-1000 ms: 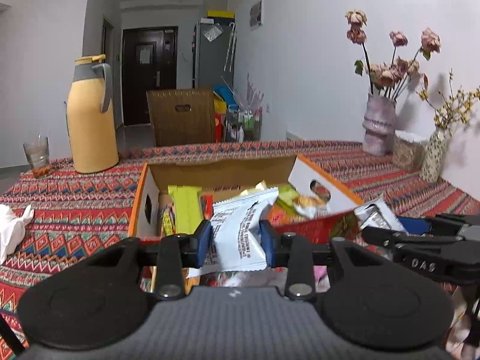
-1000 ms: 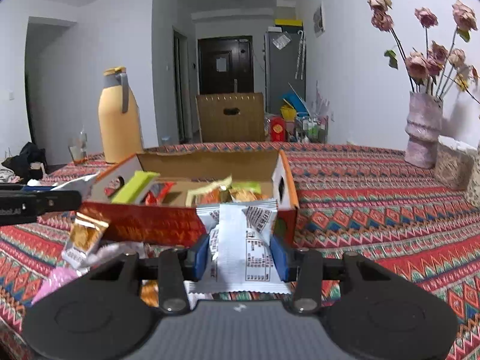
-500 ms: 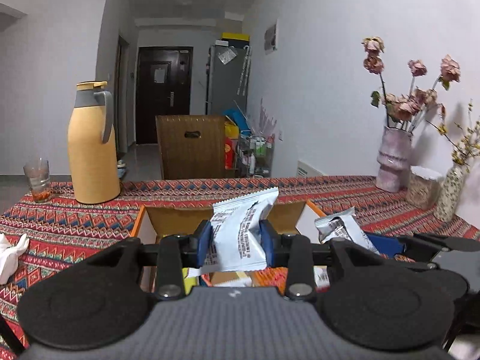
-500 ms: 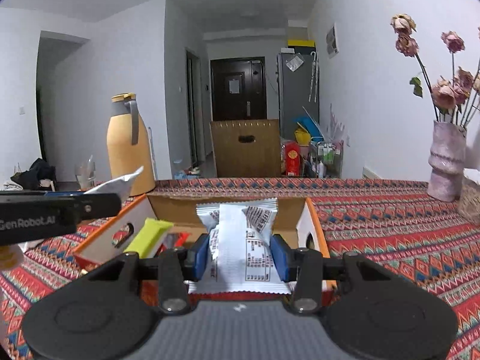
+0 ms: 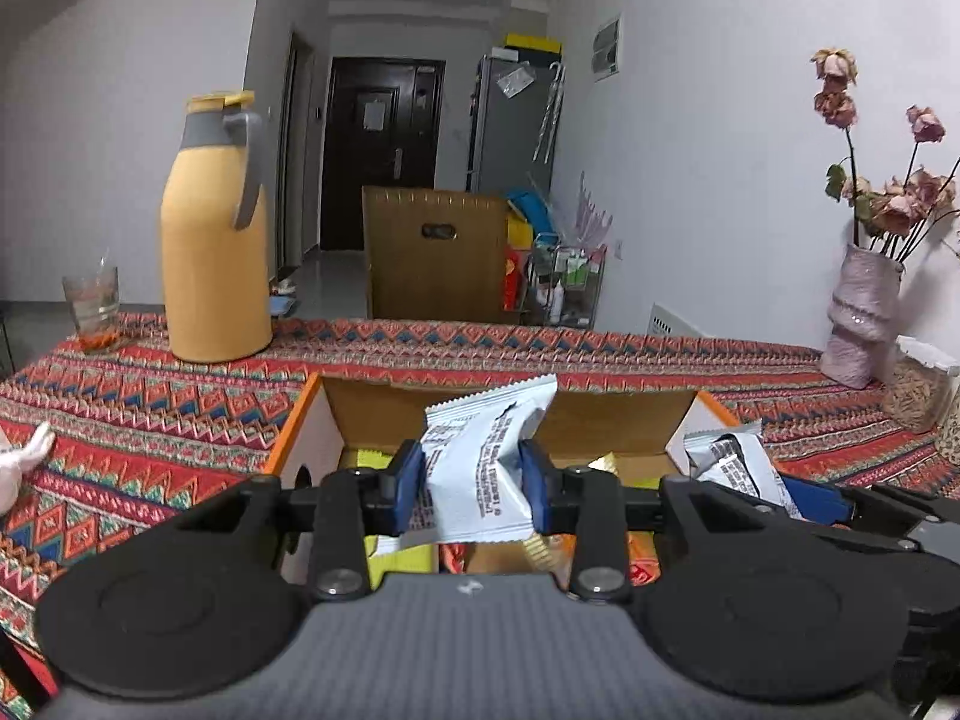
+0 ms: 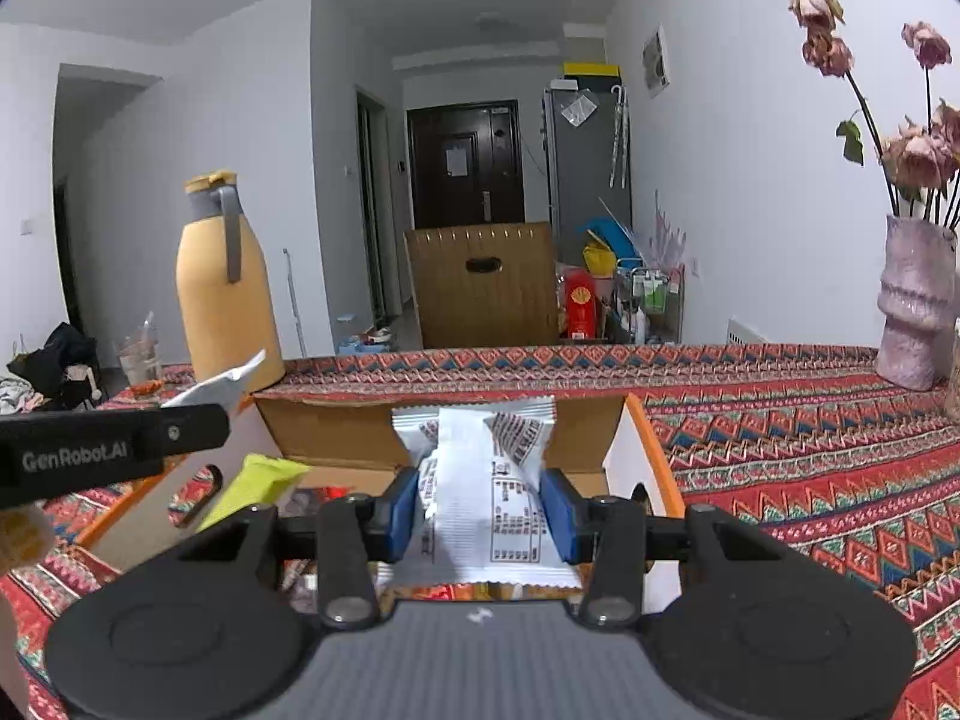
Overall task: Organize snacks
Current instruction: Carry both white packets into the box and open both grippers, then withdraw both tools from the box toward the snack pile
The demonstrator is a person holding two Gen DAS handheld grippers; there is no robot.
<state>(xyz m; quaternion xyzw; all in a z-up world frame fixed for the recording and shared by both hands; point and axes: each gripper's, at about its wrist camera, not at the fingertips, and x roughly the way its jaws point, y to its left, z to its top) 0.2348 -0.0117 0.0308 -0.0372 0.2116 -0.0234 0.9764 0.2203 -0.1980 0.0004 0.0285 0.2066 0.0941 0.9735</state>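
While each white snack packet (image 5: 480, 468) (image 6: 486, 480) hangs over the open cardboard box (image 5: 600, 414), clenched mid-body by your left gripper (image 5: 471, 480) and right gripper (image 6: 480, 510), treat them as light, crinkly and slippery, keeping hold across the middle.

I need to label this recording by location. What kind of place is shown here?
Most likely a lived-in apartment, at a dining table under a patterned cloth. A thermos jug, a vase of dried roses, and an entrance door beside a fridge down the hallway suggest a home.
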